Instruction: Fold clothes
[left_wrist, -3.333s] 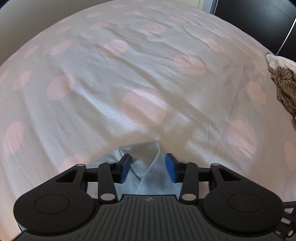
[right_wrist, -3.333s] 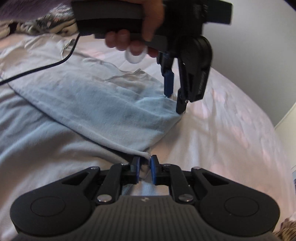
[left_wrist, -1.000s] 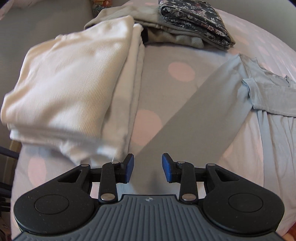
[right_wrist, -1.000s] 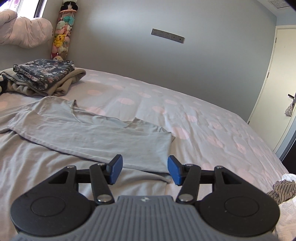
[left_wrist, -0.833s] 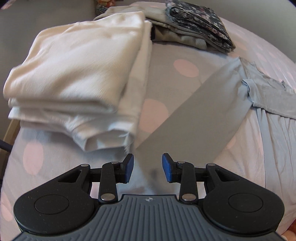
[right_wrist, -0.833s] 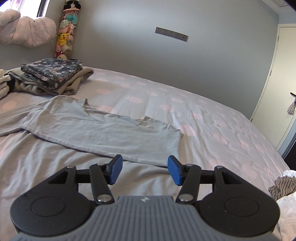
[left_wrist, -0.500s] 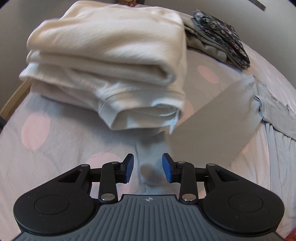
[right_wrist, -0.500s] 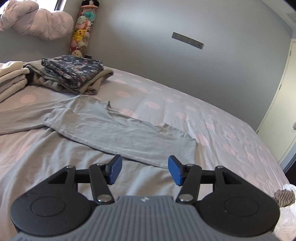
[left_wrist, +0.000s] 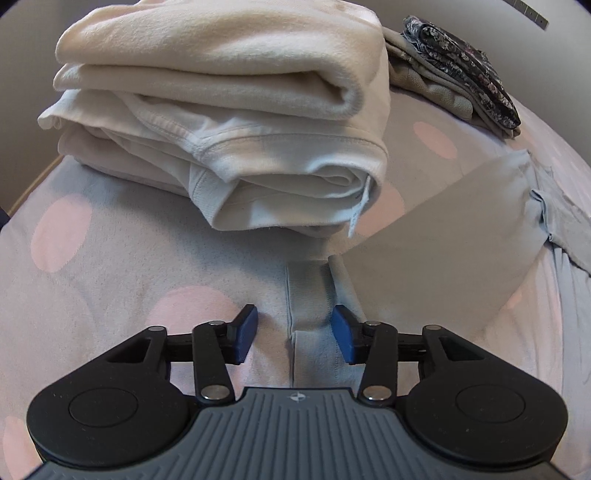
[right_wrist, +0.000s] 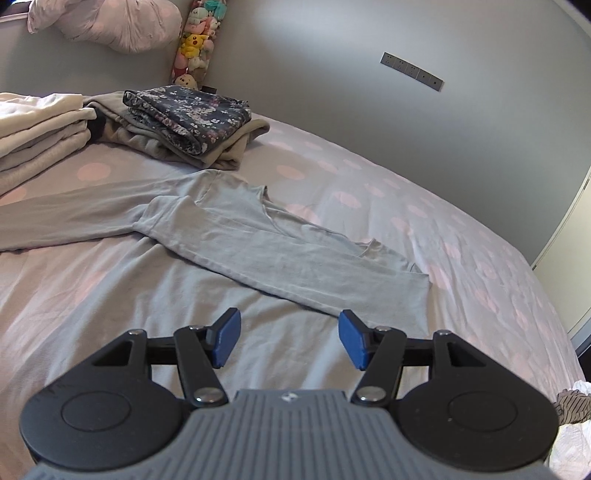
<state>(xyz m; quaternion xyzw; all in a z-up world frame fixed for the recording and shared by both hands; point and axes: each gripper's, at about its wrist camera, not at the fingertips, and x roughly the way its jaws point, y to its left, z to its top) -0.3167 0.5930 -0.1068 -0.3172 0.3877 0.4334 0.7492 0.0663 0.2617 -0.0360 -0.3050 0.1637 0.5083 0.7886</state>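
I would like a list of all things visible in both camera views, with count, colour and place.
long-sleeved shirt: one, pale blue, spread flat on the bed, one sleeve folded across it
cuff: one, pale blue, lying between the left fingers
folded stack: one, cream and white, behind the cuff
folded pile: one, olive with dark floral on top, far side
bedsheet: one, grey with pink dots
plush toys: several, mixed colours, at the wall
left gripper: one, open
right gripper: one, open, empty
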